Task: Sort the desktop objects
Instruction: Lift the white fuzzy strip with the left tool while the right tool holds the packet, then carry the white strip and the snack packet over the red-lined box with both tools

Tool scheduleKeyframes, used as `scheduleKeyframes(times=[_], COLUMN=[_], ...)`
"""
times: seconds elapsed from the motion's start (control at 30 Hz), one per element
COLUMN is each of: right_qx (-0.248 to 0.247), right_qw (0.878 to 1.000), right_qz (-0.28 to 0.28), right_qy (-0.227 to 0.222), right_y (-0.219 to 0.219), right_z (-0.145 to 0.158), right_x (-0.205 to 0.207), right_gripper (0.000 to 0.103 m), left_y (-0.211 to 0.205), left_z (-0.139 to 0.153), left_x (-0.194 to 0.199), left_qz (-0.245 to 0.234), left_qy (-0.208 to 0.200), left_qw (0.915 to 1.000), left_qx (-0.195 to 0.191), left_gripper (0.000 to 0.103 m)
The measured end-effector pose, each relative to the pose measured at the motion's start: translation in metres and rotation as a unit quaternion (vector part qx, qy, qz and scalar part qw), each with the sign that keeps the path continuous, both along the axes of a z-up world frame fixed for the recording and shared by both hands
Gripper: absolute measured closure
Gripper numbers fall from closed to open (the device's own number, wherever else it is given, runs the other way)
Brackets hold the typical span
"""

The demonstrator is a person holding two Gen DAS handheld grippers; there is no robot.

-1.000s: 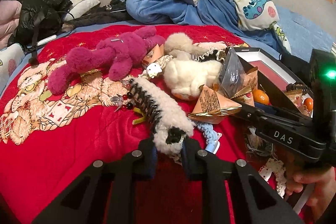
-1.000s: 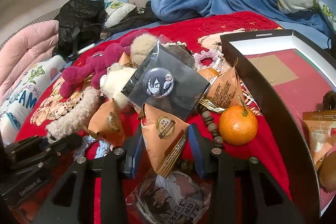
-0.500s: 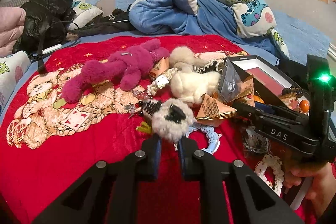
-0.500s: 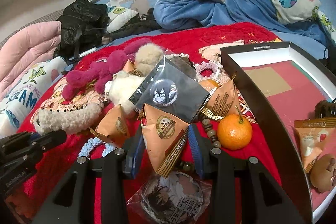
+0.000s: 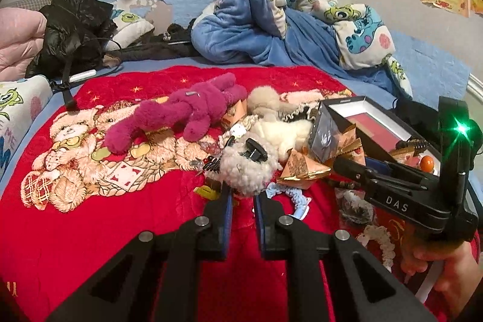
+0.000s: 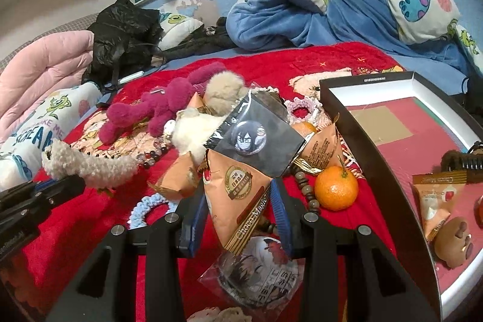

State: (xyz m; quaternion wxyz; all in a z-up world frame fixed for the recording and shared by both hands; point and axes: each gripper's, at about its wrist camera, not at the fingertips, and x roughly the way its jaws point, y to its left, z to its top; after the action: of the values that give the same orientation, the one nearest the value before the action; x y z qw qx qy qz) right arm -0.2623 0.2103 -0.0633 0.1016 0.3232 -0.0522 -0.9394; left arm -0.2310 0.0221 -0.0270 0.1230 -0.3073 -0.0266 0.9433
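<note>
Fluffy hair clip [image 5: 246, 168] pinched tight in my left gripper [image 5: 243, 201], jaws nearly together on its woolly end, and it hangs clear above the red blanket [image 5: 90, 216]. From the right wrist view it stretches out long and pale, off to the left of the heap. My right gripper [image 6: 238, 198] is clamped at a middling width on the orange snack packet [image 6: 235, 192], the triangular Choco one, held just above a round badge in plastic wrap [image 6: 256, 270].

So both hands are loaded: I read this as the carry step, picking done, placing not yet done. The black tray [image 6: 356, 129] sits to the right with a packet, a brown clip and a small brown figure already inside, so that is likely where these go.

Around me: a mandarin [image 6: 336, 189] just beside my right finger, a bead string under it, a dark badge pouch [image 6: 259, 135] leaning over the packet, the magenta plush [image 5: 181, 113] farther back.

Next move calls for swinging right over the tray wall without snagging the pouch, then letting go low.
</note>
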Motion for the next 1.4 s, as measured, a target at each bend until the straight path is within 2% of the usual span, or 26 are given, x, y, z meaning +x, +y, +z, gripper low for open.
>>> scheduleKeyframes(times=[0.4, 0.73, 1.17, 1.4], right_qx=[-0.008, -0.007, -0.015, -0.012], right_qw=[1.0, 1.0, 0.998, 0.996], right_qz=[0.005, -0.006, -0.046, -0.064], right_qy=[0.018, 0.023, 0.034, 0.054], right_y=[-0.003, 0.01, 0.072, 0.104], right_z=[0.02, 0.03, 0.042, 0.056], right_x=[0.022, 0.034, 0.057, 0.072], right_gripper=[0.065, 0.065, 0.065, 0.065], left_y=[0.009, 0.052, 0.117, 0.161], left_z=[0.019, 0.027, 0.03, 0.04], left_x=[0.021, 0.029, 0.036, 0.042], left_qz=[-0.012, -0.049, -0.099, -0.144], left_qy=[0.02, 0.028, 0.03, 0.035], left_qw=[0.9996, 0.9981, 0.9942, 0.9882], left_qx=[0.014, 0.023, 0.03, 0.038], left_gripper=[0.09, 0.09, 0.09, 0.09])
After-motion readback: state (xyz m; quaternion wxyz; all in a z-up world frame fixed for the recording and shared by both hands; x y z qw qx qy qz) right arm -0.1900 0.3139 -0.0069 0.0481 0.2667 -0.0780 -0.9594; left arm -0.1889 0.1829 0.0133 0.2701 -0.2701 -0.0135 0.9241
